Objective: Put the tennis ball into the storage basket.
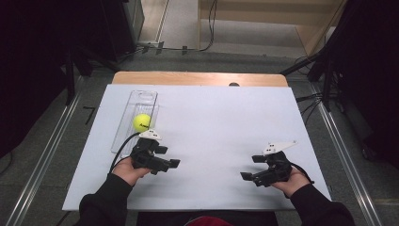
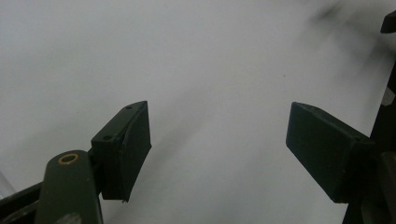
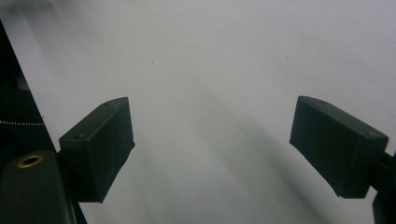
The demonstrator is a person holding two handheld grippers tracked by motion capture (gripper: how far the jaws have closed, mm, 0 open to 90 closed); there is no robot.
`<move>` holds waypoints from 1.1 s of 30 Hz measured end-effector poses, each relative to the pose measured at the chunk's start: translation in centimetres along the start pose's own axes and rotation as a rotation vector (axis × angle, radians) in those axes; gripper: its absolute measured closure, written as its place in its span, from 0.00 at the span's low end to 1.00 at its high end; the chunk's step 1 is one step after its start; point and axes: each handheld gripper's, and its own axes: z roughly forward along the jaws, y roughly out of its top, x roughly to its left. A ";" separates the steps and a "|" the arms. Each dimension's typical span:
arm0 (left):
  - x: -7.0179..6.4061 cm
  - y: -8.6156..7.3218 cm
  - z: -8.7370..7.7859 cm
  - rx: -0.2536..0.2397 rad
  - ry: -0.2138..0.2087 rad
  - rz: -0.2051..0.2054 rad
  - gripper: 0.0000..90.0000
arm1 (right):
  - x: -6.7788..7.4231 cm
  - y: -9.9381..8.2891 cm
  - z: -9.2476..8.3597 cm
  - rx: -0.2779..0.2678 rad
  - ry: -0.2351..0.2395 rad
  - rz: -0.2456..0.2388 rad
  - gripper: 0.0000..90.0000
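A: Your left gripper (image 1: 165,165) and right gripper (image 1: 251,168) both hover with jaws spread, nothing between them

B: And the yellow ball (image 1: 141,122)?

A: In the clear tray (image 1: 141,98), just beyond your left gripper, untouched

The ball (image 1: 142,122) is bright yellow-green with a small dark mark. It sits in a clear, see-through tray (image 1: 141,96) near the left edge of a plain white board (image 1: 221,117). The table (image 1: 197,78) under the board shows light wood at its far edge. Both grippers (image 1: 165,165) (image 1: 248,168) are black, each topped by a pale grey plate. The sleeves (image 1: 106,202) are black.
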 end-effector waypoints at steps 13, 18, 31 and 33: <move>-0.3 -1.0 -0.6 0.003 0.002 0.044 0.25 | 0.0 0.0 0.0 0.002 -0.003 0.004 0.13; -0.3 -1.3 -0.8 0.001 0.001 0.039 0.25 | 0.0 0.0 0.0 0.004 -0.004 0.004 0.13; -0.3 -1.6 -1.1 0.006 0.007 0.035 0.25 | 0.0 0.0 0.0 0.007 -0.006 0.005 0.13; -0.2 -1.6 -1.1 0.007 0.008 0.037 0.25 | 0.0 0.0 0.0 0.007 -0.006 0.005 0.13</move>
